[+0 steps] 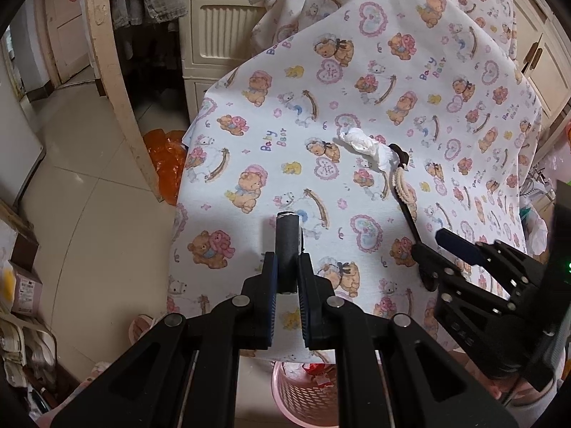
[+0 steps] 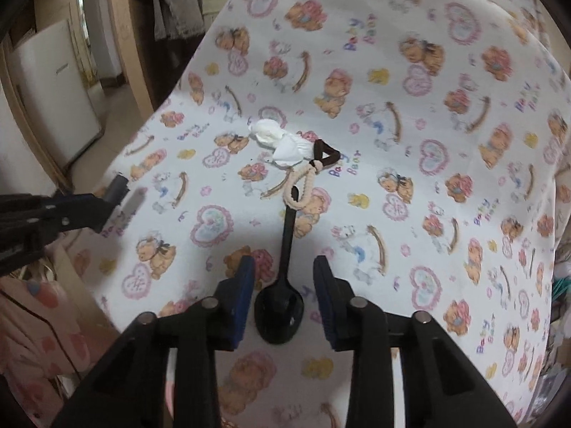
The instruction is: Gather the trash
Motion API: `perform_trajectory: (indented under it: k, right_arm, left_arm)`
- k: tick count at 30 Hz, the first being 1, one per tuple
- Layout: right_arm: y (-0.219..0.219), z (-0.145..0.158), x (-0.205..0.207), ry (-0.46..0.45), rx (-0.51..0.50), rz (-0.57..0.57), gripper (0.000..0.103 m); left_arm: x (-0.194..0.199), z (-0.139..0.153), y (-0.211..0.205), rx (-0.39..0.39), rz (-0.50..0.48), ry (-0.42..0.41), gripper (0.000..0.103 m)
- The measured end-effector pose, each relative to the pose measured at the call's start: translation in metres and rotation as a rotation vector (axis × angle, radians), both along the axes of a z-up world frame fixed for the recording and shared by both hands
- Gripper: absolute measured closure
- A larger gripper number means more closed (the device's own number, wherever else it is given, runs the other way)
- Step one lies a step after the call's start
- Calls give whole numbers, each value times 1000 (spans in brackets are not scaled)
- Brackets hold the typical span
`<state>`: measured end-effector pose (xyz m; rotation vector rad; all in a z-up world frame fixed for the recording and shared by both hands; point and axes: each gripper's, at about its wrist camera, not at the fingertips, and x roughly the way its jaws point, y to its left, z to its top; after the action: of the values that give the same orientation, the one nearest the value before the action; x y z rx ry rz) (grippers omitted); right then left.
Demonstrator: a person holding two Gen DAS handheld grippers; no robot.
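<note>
My left gripper point(image 1: 287, 278) is shut on a dark grey cylinder point(image 1: 286, 246) and holds it above the bear-print cloth point(image 1: 410, 82); it also shows in the right wrist view point(image 2: 119, 187). My right gripper point(image 2: 283, 281) is open, its jaws on either side of the bowl of a black plastic spoon point(image 2: 282, 306) that lies on the cloth. A crumpled white tissue point(image 2: 282, 144) lies beyond the spoon's handle, next to a beige hair tie with a brown bow point(image 2: 314, 167). The tissue also shows in the left wrist view point(image 1: 364, 146).
A pink basket point(image 1: 303, 392) with trash in it stands on the floor below the cloth's front edge. An orange plastic bag point(image 1: 166, 164) lies on the floor at the left. Cream cabinets point(image 1: 221, 32) stand behind.
</note>
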<state>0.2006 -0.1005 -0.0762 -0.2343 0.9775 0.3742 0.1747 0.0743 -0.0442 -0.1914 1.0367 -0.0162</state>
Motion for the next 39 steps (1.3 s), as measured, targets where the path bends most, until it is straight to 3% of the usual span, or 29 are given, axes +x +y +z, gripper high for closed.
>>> perform_trajectory:
  k: [2,5,7,9,12,27,32,34,37,39]
  right_arm:
    - [4,-6,7,13,-27,-15,74]
    - [0,-8,19,30,14,-80,75]
    - [-2,-8,22,32,32,-102,83]
    - [3,-8,19,15,21,-82,98]
    - [7,-7,14,10,-13,-71,98]
    - [-49,39,-35,-44,117,-112,98]
    - [-66,57,-57,-69,162,-129,98]
    - [-75,64,-68,-83,179,-139,98]
    - [-86,73,-86,-93,213,-157,98]
    - [-91,77,-99,-95,233,-167,98]
  left_arm:
    - [1,0,1,-2,2,2,93]
    - [1,-2,2,-3,7,6,93]
    - [2,-4,2,-3,8,13,93]
    - [3,-5,0,1,3,16,93]
    - [3,-6,-2,8,0,15,93]
    - [-1,-3,-7,22,-22,-8,93]
    - [-9,3,-7,58,-24,-40,93]
    - [-14,5,-5,54,-27,-52,93]
    - [-22,2,-2,-22,-37,-33,93]
    - [-33,1,-7,-6,-42,-27,93]
